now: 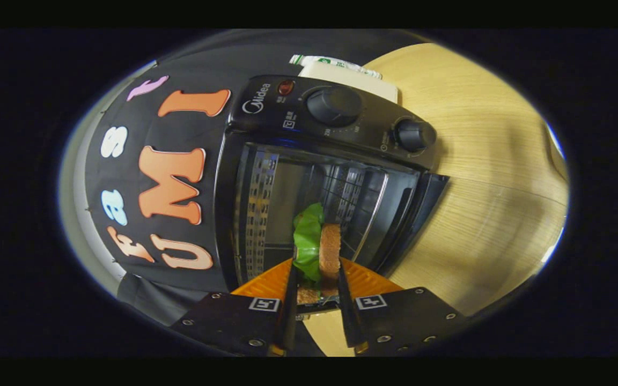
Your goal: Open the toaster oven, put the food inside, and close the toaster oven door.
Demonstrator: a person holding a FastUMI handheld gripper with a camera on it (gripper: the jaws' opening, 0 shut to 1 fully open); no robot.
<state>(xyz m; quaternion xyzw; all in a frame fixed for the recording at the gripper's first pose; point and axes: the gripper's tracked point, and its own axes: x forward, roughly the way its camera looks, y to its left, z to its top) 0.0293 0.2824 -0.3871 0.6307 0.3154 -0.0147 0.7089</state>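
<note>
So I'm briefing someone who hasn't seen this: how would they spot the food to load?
Find the black toaster oven on the wooden table, its door open. In front of its cavity, the gripper is shut on the sandwich: brown bread with green lettuce.

The toaster oven (pixel 319 177) stands on the table (pixel 491 177), its door (pixel 421 214) open. Just before its opening, the sandwich (pixel 319 246) sits clamped between the gripper (pixel 317 300) fingers. A carton (pixel 349 75) lies behind the oven.

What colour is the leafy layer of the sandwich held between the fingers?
Bright green, clearest in the gripper view: the lettuce beside the brown bread.
</note>
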